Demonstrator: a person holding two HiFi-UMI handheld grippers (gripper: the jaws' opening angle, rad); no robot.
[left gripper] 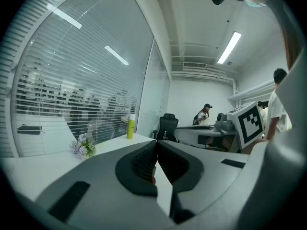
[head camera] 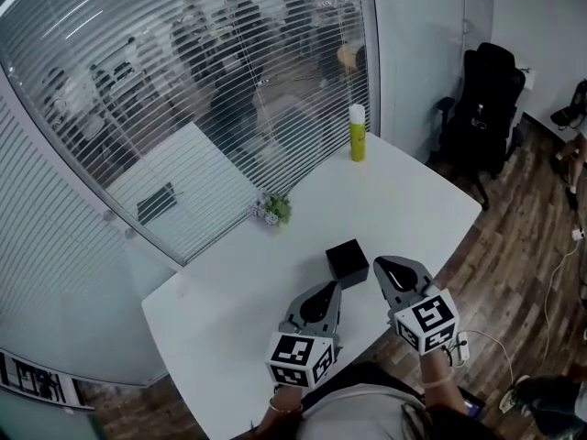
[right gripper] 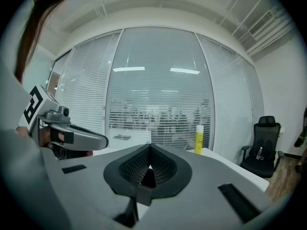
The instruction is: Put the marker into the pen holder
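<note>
A black cube-shaped pen holder [head camera: 348, 262] stands on the white table [head camera: 404, 200] near its front edge. My left gripper [head camera: 329, 288] is just left of and below the holder, my right gripper [head camera: 382, 264] just right of it. Both are held over the table's near edge. In the left gripper view the left gripper [left gripper: 156, 143] has its jaws together, and a small reddish spot shows low in the gap; I cannot tell what it is. The right gripper [right gripper: 150, 145] also has its jaws together. No marker shows clearly in any view.
A yellow bottle [head camera: 357, 134] stands at the table's far end by the blinds-covered glass wall. A small flower plant [head camera: 273, 209] sits at the left edge by the glass. A black office chair [head camera: 486, 108] is right of the table. People stand in the background [left gripper: 204, 116].
</note>
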